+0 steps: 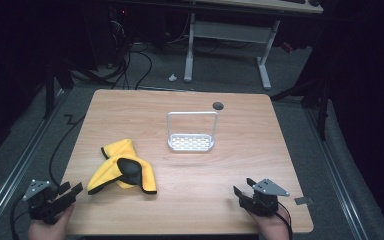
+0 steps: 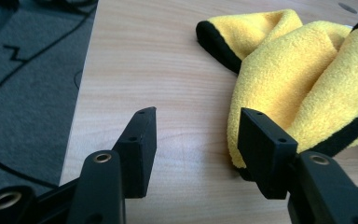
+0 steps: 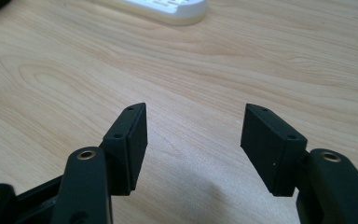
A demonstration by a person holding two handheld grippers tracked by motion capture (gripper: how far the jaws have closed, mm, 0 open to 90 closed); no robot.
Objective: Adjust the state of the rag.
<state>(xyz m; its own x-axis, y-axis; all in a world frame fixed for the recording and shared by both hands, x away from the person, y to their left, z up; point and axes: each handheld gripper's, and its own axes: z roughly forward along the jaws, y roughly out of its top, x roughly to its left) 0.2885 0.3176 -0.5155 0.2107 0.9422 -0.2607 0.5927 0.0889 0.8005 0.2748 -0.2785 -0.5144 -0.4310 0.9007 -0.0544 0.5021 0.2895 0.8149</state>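
Observation:
A crumpled yellow cloth with black edging (image 1: 122,167) lies on the left half of the wooden table (image 1: 230,165), with a black rounded object (image 1: 130,170) resting on top of it. A white rack with a wire handle (image 1: 192,132) stands near the table's middle. My left gripper (image 1: 70,192) is at the front left corner, open and empty; in the left gripper view the cloth (image 2: 298,70) lies just beyond and right of the left gripper (image 2: 198,126). My right gripper (image 1: 244,189) rests open at the front right, above bare wood in the right gripper view (image 3: 193,121), with the rack's base (image 3: 168,9) farther off.
A dark round hole (image 1: 218,106) marks the table's far right. A small grey tag (image 1: 303,201) lies at the front right edge. Cables trail over the grey floor (image 1: 40,145) to the left. A white desk frame (image 1: 230,45) stands beyond the table.

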